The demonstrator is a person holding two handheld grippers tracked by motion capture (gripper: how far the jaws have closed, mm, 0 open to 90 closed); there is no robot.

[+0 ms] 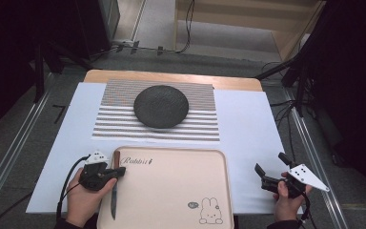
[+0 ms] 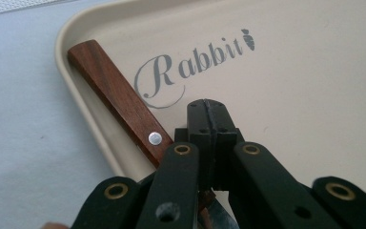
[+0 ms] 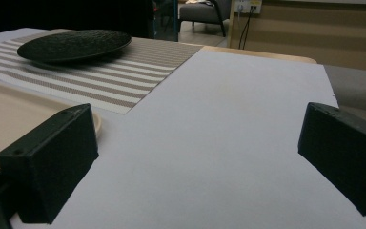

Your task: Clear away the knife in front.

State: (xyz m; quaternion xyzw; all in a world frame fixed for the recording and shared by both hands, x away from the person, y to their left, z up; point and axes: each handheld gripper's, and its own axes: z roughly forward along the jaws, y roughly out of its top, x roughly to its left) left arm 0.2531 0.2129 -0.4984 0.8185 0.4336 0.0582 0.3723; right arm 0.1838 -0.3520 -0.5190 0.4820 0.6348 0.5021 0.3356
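Observation:
A knife with a brown wooden handle (image 2: 119,100) lies along the left inner edge of a beige tray (image 2: 305,95) printed "Rabbit". In the high view the knife (image 1: 114,195) points its blade toward the person. My left gripper (image 1: 121,171) hovers across the knife near where handle meets blade. Its jaws are pressed together with nothing between them, and the left gripper (image 2: 207,114) has the knife passing underneath. My right gripper (image 1: 269,163) is open over the white sheet to the right of the tray (image 1: 171,191), holding nothing. Its jaws stand wide apart in the right gripper view (image 3: 200,157).
A dark round plate (image 1: 161,106) sits on a striped placemat (image 1: 124,126) beyond the tray. A white sheet (image 1: 248,124) covers most of the wooden table. A rabbit drawing (image 1: 211,211) marks the tray's near right corner. Cables and dark stands surround the table.

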